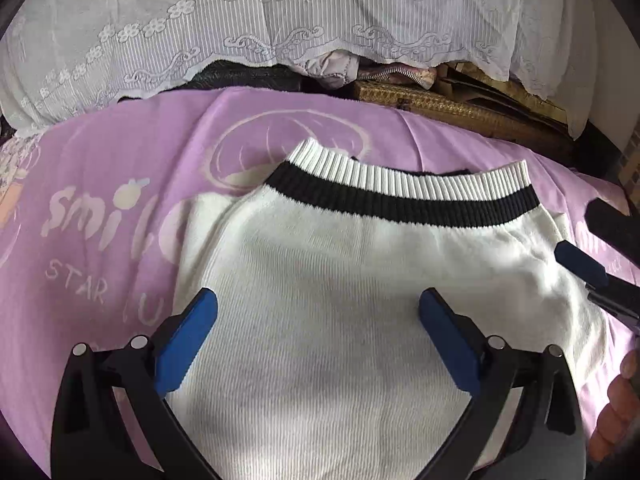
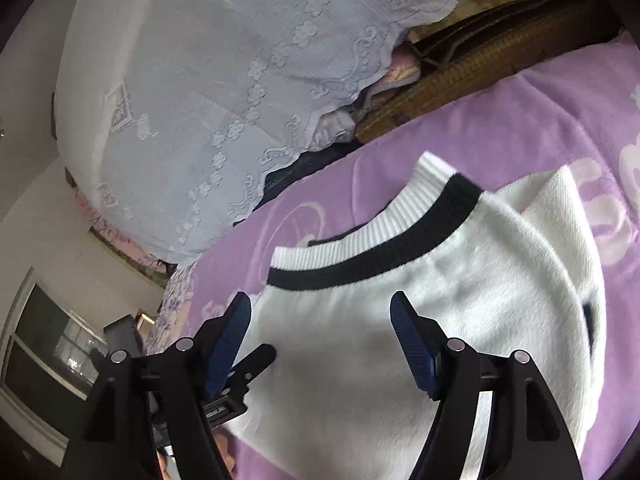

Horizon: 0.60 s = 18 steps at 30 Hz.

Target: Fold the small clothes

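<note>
A small white knit sweater [image 1: 340,280] with a black and white ribbed band [image 1: 400,192] lies flat on a purple blanket [image 1: 100,220]. My left gripper [image 1: 318,304] is open, hovering just over the sweater's middle, holding nothing. My right gripper [image 2: 320,308] is open over the same sweater [image 2: 400,320], near its ribbed band [image 2: 380,248]. The right gripper's blue finger [image 1: 580,264] shows at the right edge of the left wrist view. Part of the left gripper [image 2: 240,376] shows low left in the right wrist view.
The purple blanket [image 2: 520,120] carries pale printed letters and drawings. Behind it hangs a white lace cloth [image 1: 280,20] over piled items, with a woven brown box [image 1: 460,108] at the back right. A window [image 2: 48,344] is far left. A hand [image 1: 620,400] holds the right gripper.
</note>
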Available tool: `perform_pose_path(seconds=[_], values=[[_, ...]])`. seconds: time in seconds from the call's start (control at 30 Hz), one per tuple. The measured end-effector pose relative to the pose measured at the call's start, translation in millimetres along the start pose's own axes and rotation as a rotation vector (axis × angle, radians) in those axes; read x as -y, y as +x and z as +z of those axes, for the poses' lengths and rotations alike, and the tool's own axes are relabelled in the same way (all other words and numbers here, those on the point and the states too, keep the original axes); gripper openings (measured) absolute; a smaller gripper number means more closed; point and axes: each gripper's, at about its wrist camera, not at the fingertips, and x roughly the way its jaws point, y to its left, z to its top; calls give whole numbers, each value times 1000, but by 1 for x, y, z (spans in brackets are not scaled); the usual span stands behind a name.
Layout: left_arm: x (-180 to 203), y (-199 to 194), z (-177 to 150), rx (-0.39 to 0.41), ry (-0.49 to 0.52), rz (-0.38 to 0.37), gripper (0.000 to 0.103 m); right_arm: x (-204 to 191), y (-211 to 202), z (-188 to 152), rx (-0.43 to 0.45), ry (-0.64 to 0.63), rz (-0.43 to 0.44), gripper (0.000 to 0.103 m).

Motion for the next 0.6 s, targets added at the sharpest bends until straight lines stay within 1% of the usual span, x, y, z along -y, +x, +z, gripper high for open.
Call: perform_pose_path(seconds=[0.03, 0.07, 0.1, 0.13, 0.2, 0.23, 0.43, 0.5, 0.57, 0.6], values=[[-2, 5, -4, -29, -8, 7, 99, -4, 0, -8, -22, -12, -10, 78], [-3, 7, -9, -46, -6, 28, 99, -5, 1, -17, -44, -24, -44, 80], [-2, 8, -12, -45, 7, 45, 99, -2, 3, -26, -69, -26, -100, 80], [0, 6, -13, -38, 22, 58, 99, 4, 7, -34, -94, -21, -147, 78], [4, 1, -17, -26, 43, 93, 99, 3, 4, -45, -67, -78, -162, 77], [4, -1, -19, -21, 46, 101, 99, -1, 3, -47, -72, -94, -186, 77], [-7, -32, -37, 26, 17, 78, 99, -21, -23, -69, -3, -160, -294, 78], [-6, -39, -44, 33, 24, 88, 98, -27, -30, -77, 14, -196, -354, 78], [-3, -44, -49, 40, 39, 106, 98, -34, -31, -82, 33, -244, -439, 79], [-1, -47, -51, 45, 49, 117, 98, -35, -28, -85, 25, -269, -482, 82]])
